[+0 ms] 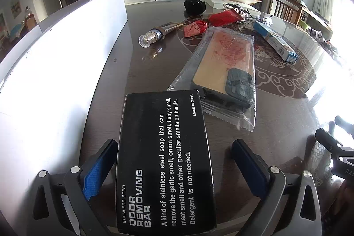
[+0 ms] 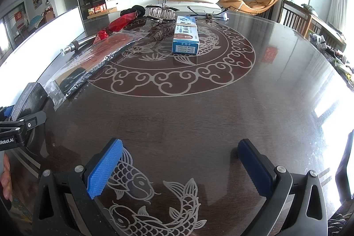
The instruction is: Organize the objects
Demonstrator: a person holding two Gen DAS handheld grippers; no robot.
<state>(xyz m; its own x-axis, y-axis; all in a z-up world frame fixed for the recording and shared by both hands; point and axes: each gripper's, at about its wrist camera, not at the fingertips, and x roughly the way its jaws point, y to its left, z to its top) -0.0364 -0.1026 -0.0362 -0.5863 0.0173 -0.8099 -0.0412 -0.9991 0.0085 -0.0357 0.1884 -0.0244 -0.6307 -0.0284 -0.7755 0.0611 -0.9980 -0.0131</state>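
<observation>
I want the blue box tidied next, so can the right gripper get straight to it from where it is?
Probably yes. The right gripper is open and holds nothing, and only bare table lies between it and the blue box, which lies apart from the other items.

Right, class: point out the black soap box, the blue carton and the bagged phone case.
black soap box (image 1: 164,160): left wrist view, middle of its printed face.
blue carton (image 2: 185,35): right wrist view, its top face.
bagged phone case (image 1: 223,68): left wrist view, its tan back.

Open right tongs (image 2: 180,166) above table (image 2: 276,103)
</observation>
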